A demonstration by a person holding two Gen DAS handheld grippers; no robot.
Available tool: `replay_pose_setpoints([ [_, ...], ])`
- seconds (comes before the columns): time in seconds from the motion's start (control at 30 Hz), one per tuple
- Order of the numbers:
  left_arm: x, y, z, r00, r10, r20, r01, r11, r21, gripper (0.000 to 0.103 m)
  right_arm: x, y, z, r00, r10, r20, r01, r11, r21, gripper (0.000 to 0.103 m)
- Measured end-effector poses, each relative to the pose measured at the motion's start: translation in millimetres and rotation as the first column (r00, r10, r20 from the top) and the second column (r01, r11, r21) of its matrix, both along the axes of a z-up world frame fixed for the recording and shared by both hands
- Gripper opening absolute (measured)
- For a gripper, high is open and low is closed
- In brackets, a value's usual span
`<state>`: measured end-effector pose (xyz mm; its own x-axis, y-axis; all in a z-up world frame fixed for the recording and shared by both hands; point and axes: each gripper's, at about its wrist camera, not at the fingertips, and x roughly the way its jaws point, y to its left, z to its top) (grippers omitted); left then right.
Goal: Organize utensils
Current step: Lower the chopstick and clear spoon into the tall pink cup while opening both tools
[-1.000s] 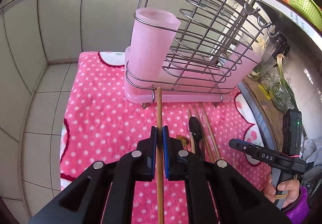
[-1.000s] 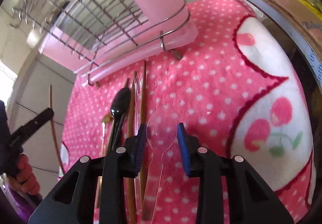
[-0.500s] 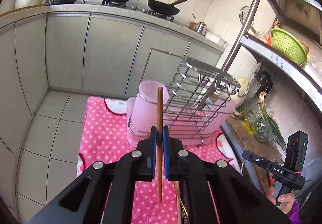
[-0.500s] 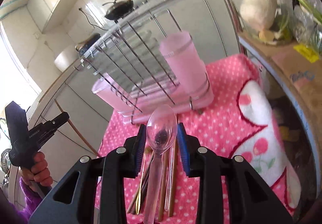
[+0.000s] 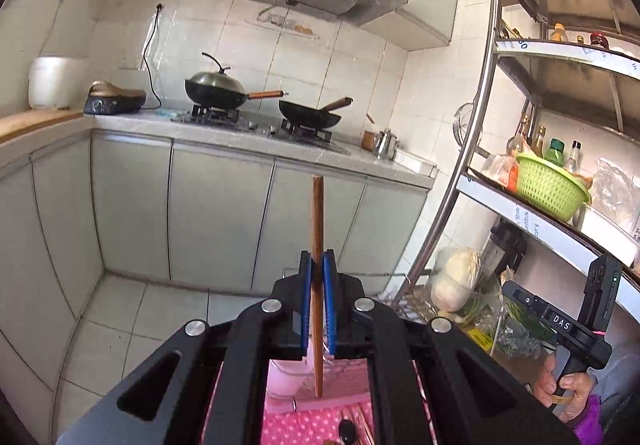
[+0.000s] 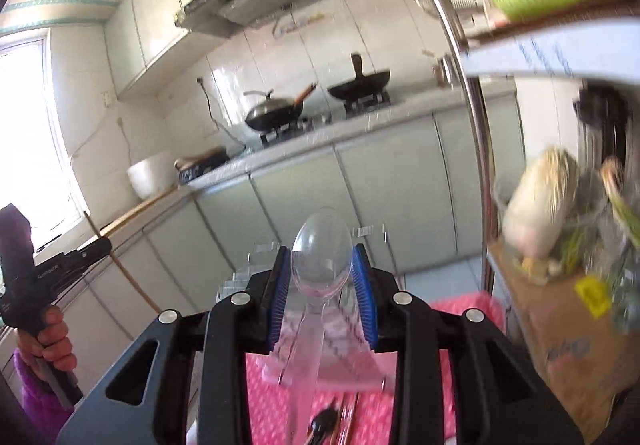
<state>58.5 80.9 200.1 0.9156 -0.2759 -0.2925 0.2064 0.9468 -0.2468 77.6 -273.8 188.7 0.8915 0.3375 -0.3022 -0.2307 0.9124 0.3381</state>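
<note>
My left gripper [image 5: 317, 269] is shut on a brown wooden chopstick [image 5: 317, 221], held upright, high above the pink dotted cloth [image 5: 300, 425]. Below it, the pink cup of the utensil rack [image 5: 286, 377] shows between the gripper arms. My right gripper [image 6: 322, 265] is shut on a clear plastic spoon [image 6: 321, 245], bowl up, raised above the rack [image 6: 344, 357]. A black spoon [image 6: 323, 421] and more chopsticks [image 6: 350, 419] lie on the cloth [image 6: 460, 309]. The left gripper [image 6: 86, 251] with its chopstick [image 6: 120, 269] shows at the left of the right wrist view, and the right gripper [image 5: 520, 295] at the right of the left wrist view.
Grey kitchen cabinets [image 5: 224, 213] with a stove and two woks [image 5: 216, 89] stand beyond. A metal shelf post [image 5: 472, 141] and shelves with a green basket [image 5: 548, 185] are on the right. A cabbage [image 5: 456, 277] and greens lie by a cardboard box [image 6: 560, 325].
Both grippers have lifted and tilted upward from the cloth, carrying the chopstick and the clear spoon; the views now look at the kitchen counter instead of the rack.
</note>
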Motion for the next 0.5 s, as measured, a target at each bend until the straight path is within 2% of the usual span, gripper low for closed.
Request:
replay_pose_setpoints([
  [0.1, 19.1, 1.1, 15.8, 0.999, 0.04, 0.037, -0.041, 0.999, 0.014, 0.005, 21.6, -0.5, 11.8, 0.997, -0.042, 0.06, 0.044, 0.998, -0.037, 0.032],
  [0.2, 42.3, -2.5, 10.9, 0.997, 0.067, 0.04, -0.068, 0.997, 0.04, 0.005, 44.9, 1.2, 9.6, 0.992, -0.073, 0.103, 0.081, 0.993, -0.08, 0.032],
  [0.4, 82.9, -15.7, -42.4, 0.997, 0.061, -0.055, -0.056, 0.994, 0.089, 0.005, 84.1, 5.0, -21.6, 0.986, -0.122, 0.117, 0.139, 0.978, -0.157, 0.032],
  [0.5, 94.2, -18.6, -70.3, 0.992, 0.05, -0.113, -0.039, 0.994, 0.099, 0.005, 91.9, 4.9, -43.8, 0.99, -0.121, 0.075, 0.132, 0.977, -0.166, 0.032],
])
